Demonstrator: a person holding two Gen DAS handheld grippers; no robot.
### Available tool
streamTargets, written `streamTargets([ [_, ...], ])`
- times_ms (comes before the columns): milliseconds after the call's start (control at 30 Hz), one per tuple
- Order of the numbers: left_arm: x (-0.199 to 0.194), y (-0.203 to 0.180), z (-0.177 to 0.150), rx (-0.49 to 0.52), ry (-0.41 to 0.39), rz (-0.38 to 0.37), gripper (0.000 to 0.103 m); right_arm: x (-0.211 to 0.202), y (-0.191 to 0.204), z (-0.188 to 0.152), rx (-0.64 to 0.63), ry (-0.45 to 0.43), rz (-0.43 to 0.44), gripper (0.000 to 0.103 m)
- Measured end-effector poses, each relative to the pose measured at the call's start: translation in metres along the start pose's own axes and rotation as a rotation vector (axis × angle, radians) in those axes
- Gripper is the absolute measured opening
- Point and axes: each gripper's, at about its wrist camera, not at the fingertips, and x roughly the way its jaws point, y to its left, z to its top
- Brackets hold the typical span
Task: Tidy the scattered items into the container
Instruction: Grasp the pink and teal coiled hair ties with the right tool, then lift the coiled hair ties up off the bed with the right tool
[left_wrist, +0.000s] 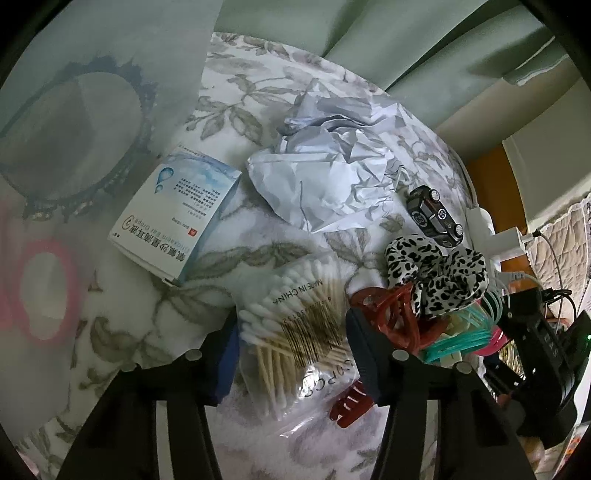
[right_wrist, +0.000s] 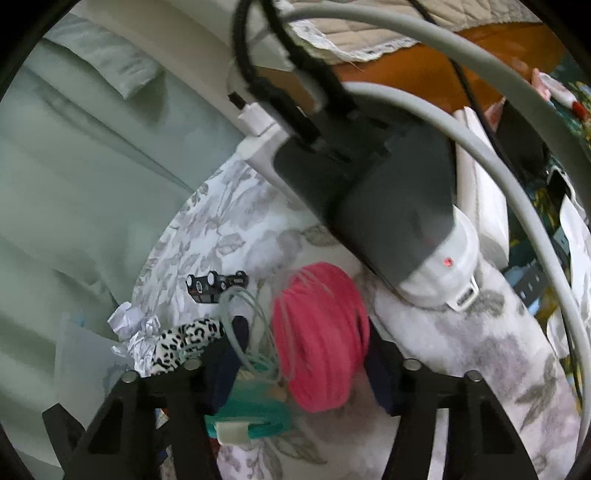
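Note:
In the left wrist view my left gripper is open, its fingers on either side of a clear bag of cotton swabs on the floral blanket. A red hair claw lies against its right finger. Beyond lie a leopard scrunchie, a black toy car, crumpled paper and an ear-drops box. A translucent container stands at the left. In the right wrist view my right gripper is open around a pink yarn ball, with teal cord beside it.
A white power strip with a black adapter and grey cables sits just beyond the yarn. Green curtains hang behind the blanket. The right gripper's black body shows at the left wrist view's right edge.

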Motion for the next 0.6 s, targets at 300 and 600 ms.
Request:
streamTargets([
  [300, -0.004, 0.001, 0.001, 0.002, -0.025, -0.013, 0.044, 0.001, 0.039, -0.007, -0.269, -0.061, -0.118, 0.023],
  [600, -0.023, -0.005, -0.002, 0.031, -0.059, -0.017, 0.039, -0.06, 0.092, -0.007, -0.552, -0.289, -0.166, 0.012],
])
